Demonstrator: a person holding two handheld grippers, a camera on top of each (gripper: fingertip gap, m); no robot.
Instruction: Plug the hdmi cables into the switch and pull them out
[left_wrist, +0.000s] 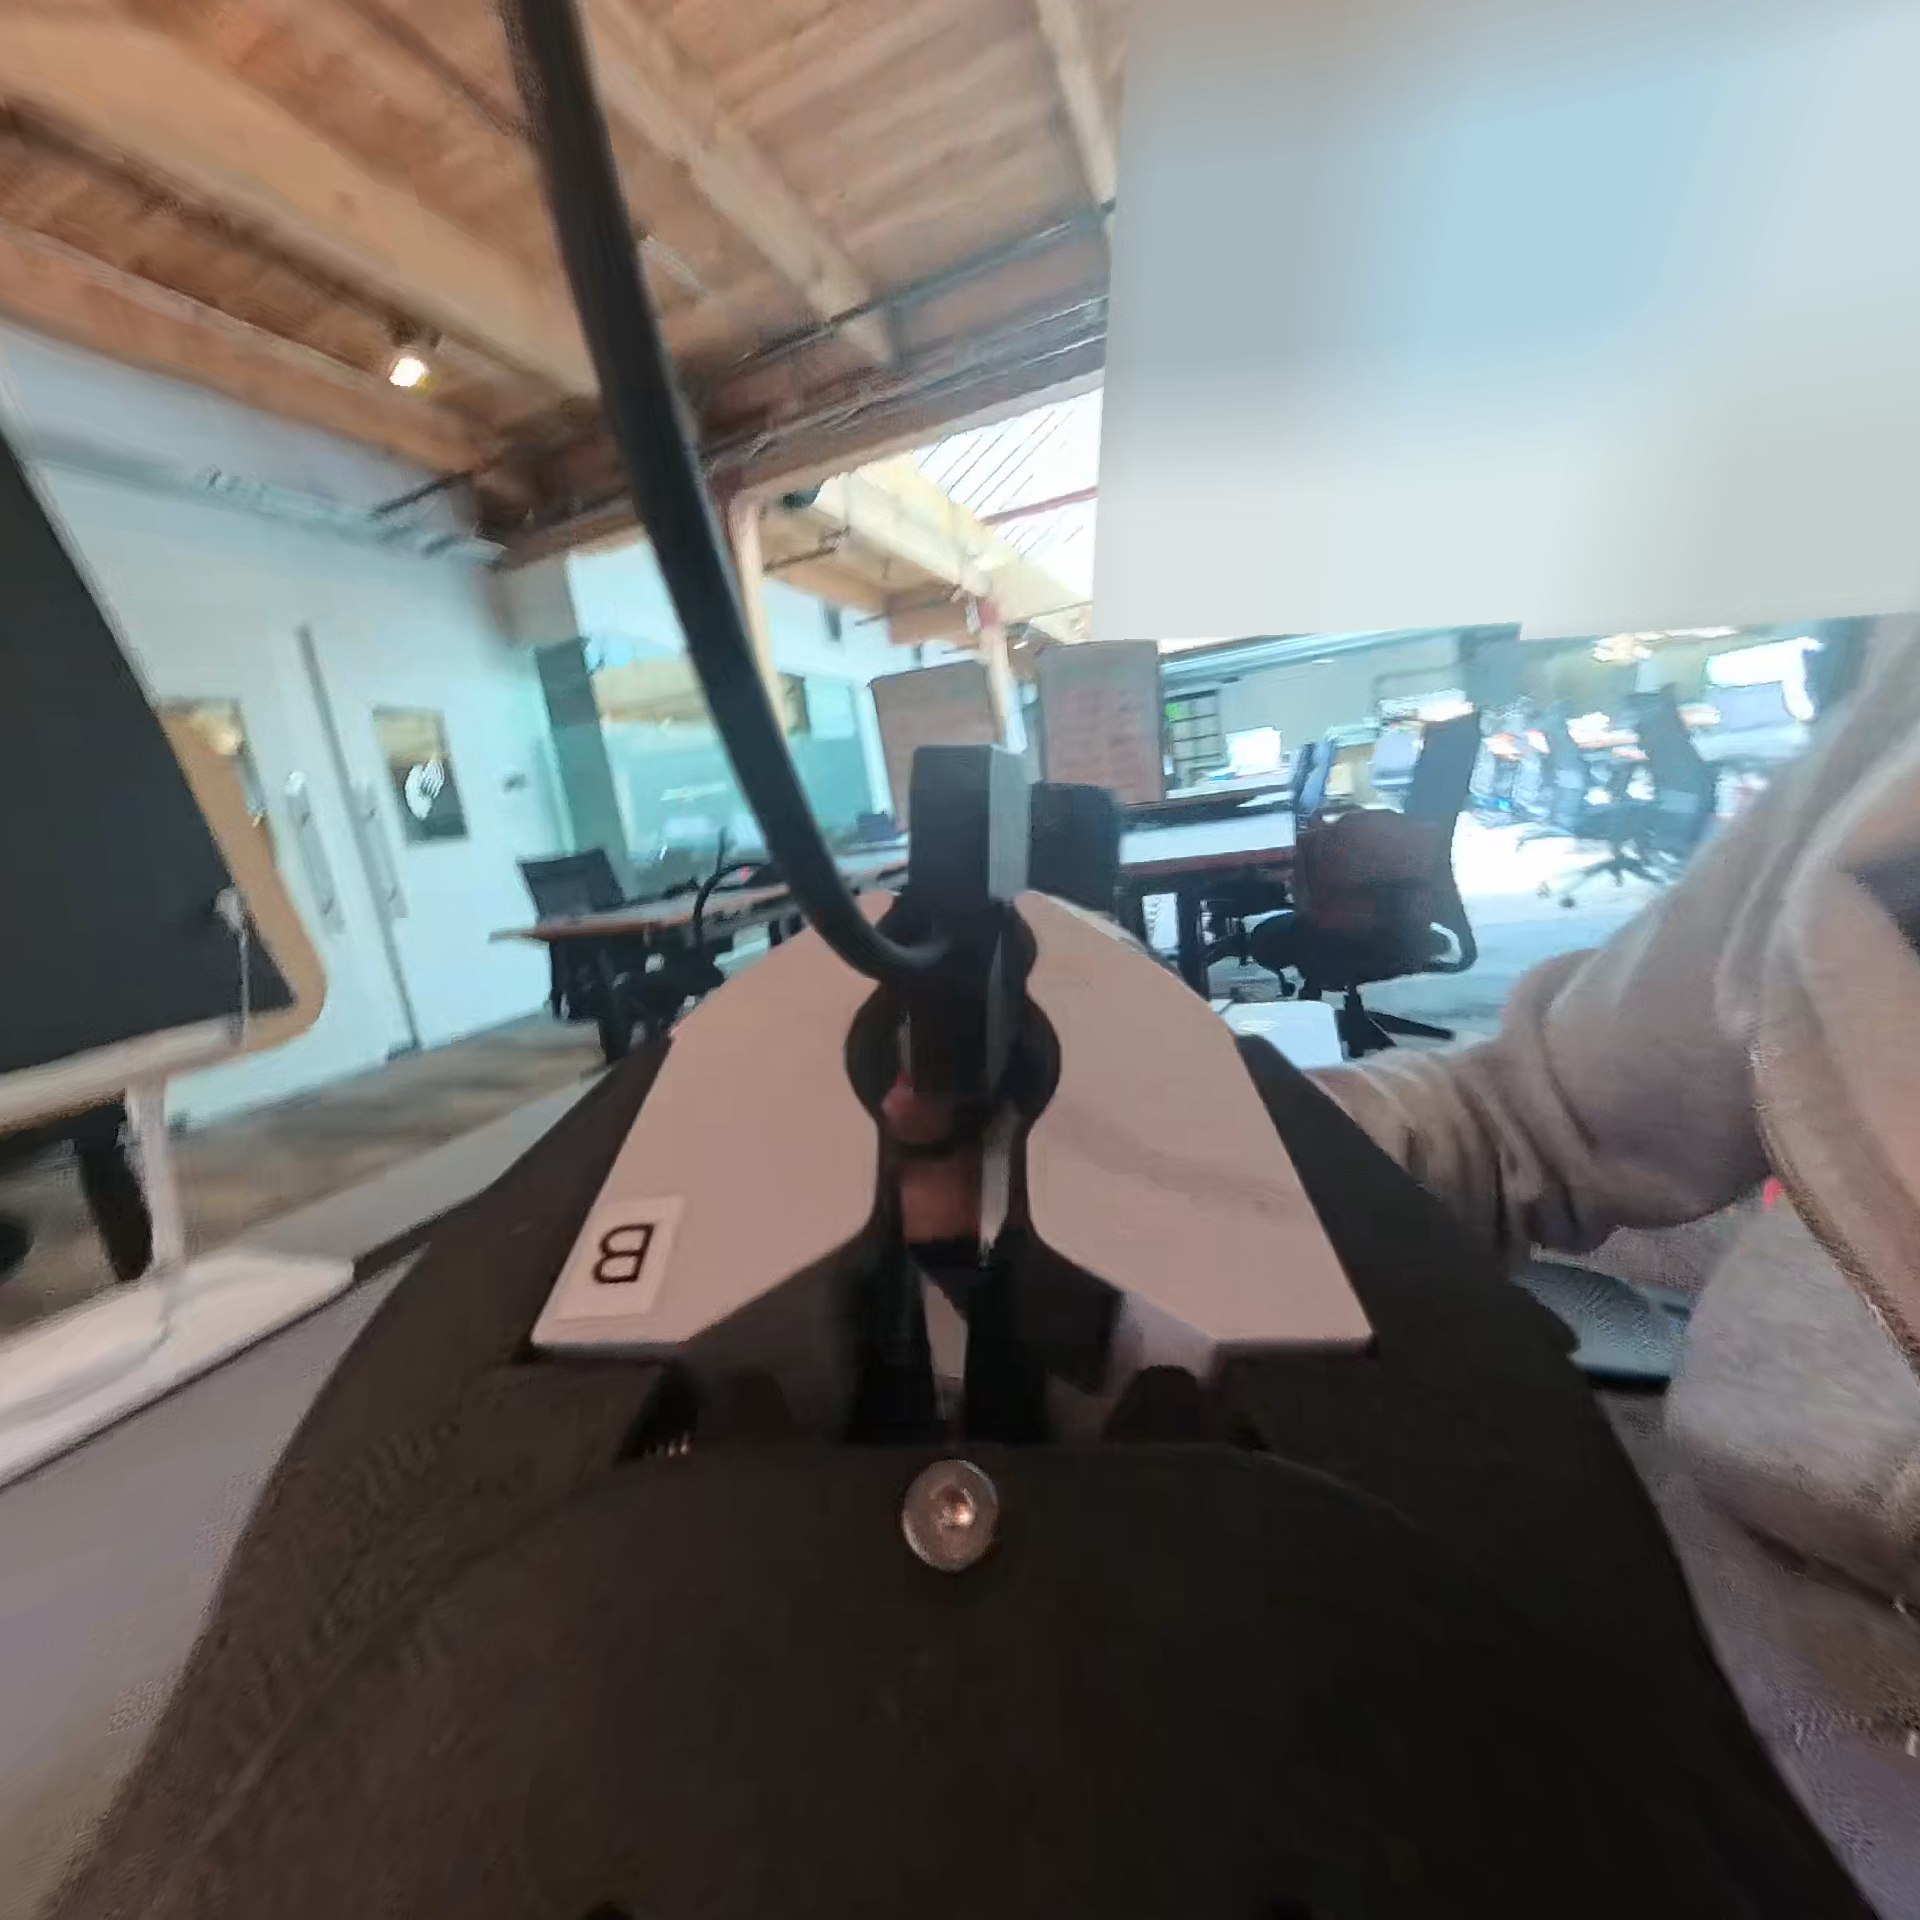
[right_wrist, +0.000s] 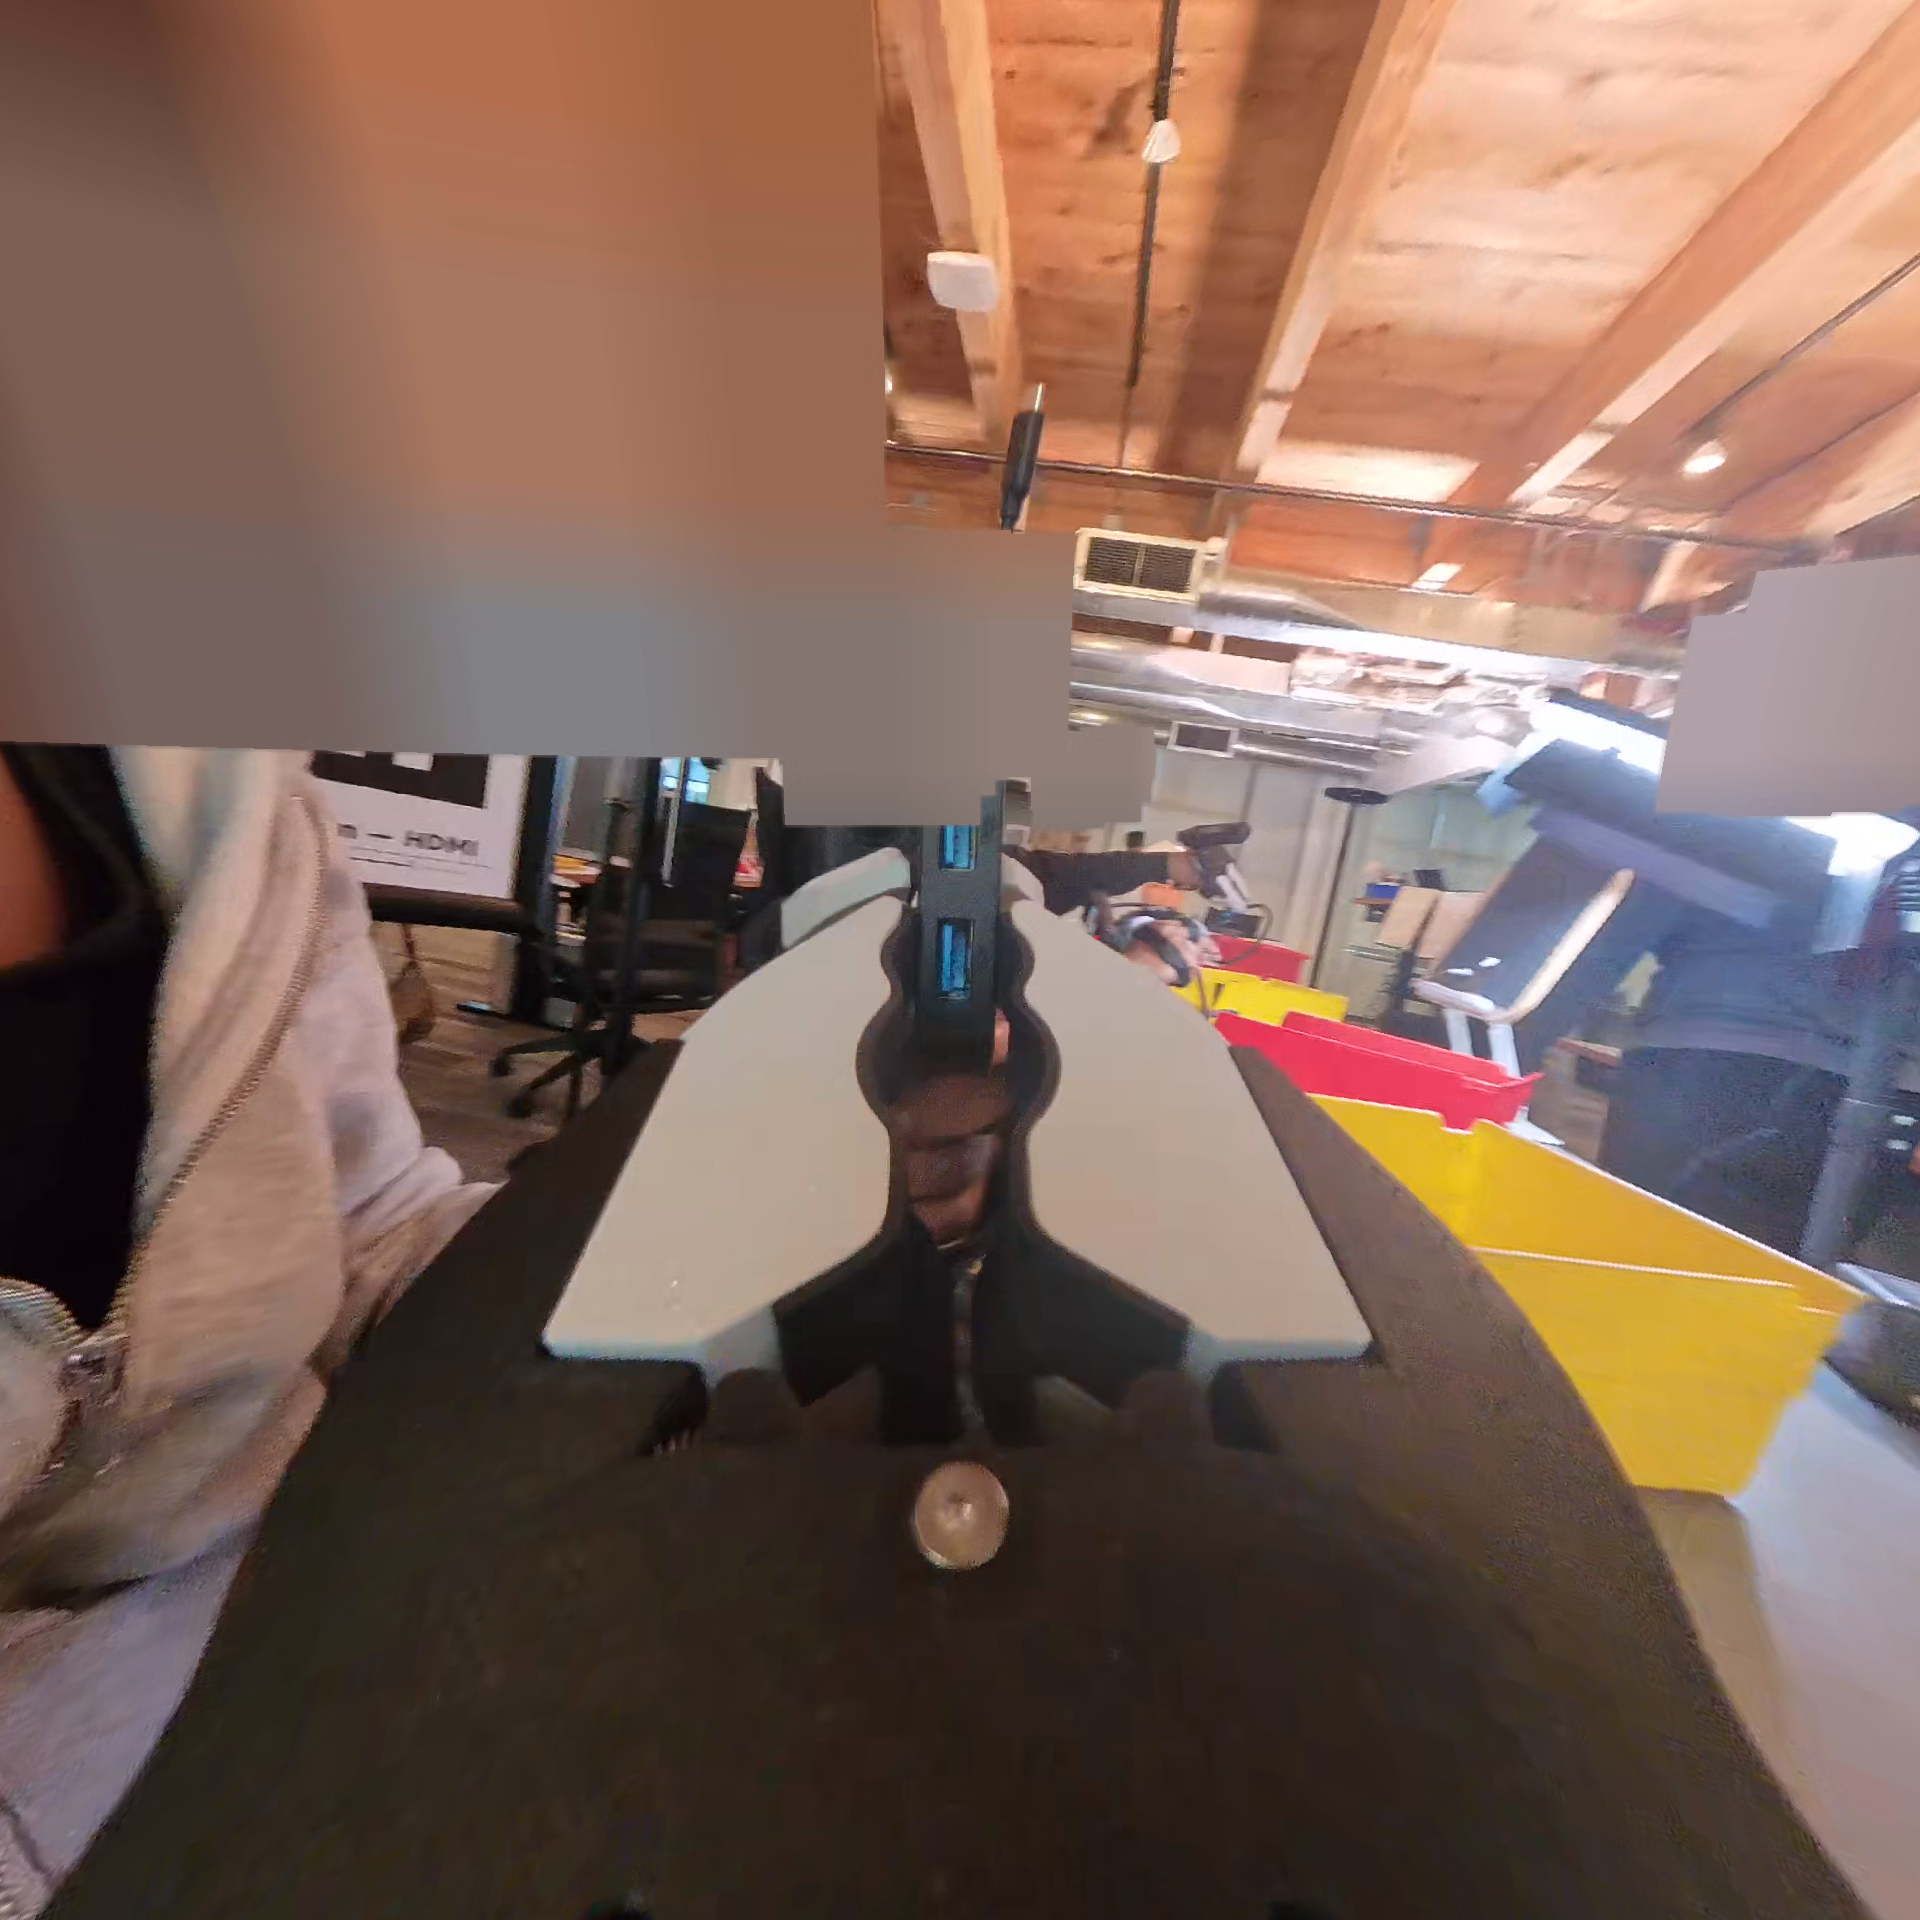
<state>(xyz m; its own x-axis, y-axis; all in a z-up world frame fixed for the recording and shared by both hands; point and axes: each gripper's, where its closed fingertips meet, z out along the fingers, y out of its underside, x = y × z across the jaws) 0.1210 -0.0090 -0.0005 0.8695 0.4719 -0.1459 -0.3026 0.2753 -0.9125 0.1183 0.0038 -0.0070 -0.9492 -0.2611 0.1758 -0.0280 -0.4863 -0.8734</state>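
In the left wrist view my left gripper (left_wrist: 961, 935) is shut on the black plug (left_wrist: 961, 831) of an HDMI cable (left_wrist: 665, 468). The plug stands upright between the grey fingers (left_wrist: 769, 1122), and the cable arcs up and out of the top of the view. In the right wrist view my right gripper (right_wrist: 961, 925) is shut on the switch (right_wrist: 958, 935), a slim dark box held on edge with two blue ports facing me. Its upper end is hidden by a blur patch. A small black connector (right_wrist: 1023, 447) hangs in the air above it. Both grippers are raised and point up toward the ceiling.
A person in a grey hooded top (left_wrist: 1714, 1091) is close on the right of the left view and on the left of the right view (right_wrist: 208, 1143). Yellow bins (right_wrist: 1621, 1288) and red bins (right_wrist: 1371, 1070) stand on the table at the right. Desks and office chairs (left_wrist: 1371, 914) stand behind.
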